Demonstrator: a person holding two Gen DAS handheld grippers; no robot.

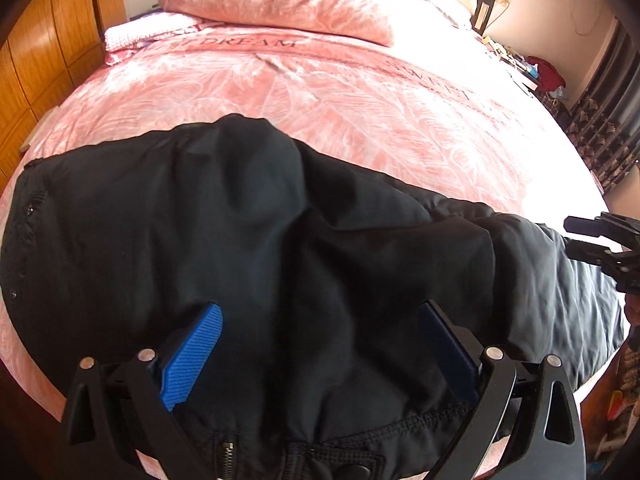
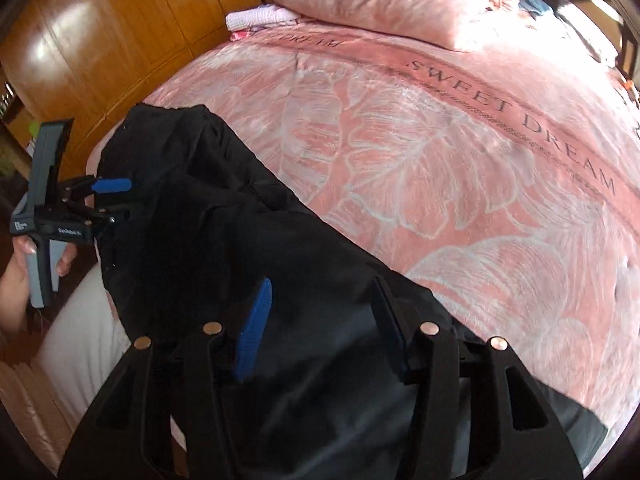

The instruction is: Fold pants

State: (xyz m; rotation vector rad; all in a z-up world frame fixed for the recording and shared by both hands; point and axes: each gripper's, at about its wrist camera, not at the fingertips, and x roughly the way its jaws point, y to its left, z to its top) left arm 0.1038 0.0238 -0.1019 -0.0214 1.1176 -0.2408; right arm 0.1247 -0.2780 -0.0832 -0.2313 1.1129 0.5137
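Note:
Black pants (image 1: 248, 240) lie rumpled across the near edge of a pink bed (image 1: 320, 92); the waistband with zipper and button (image 1: 360, 470) is nearest in the left wrist view. My left gripper (image 1: 320, 316) is open, its blue pads (image 1: 192, 356) spread over the waist area, holding nothing. My right gripper (image 2: 322, 292) is open above the pants (image 2: 224, 248), one leg running toward the lower right. The right gripper also shows at the right edge of the left wrist view (image 1: 600, 240). The left gripper shows in the right wrist view (image 2: 116, 200), open at the waist end.
Pink pillows (image 1: 280, 4) and a folded white cloth (image 1: 148, 30) lie at the head of the bed. A wooden wardrobe (image 2: 100, 40) stands beside the bed. Clutter on a side shelf (image 1: 544, 72) and a patterned curtain (image 1: 600, 132) are at the right.

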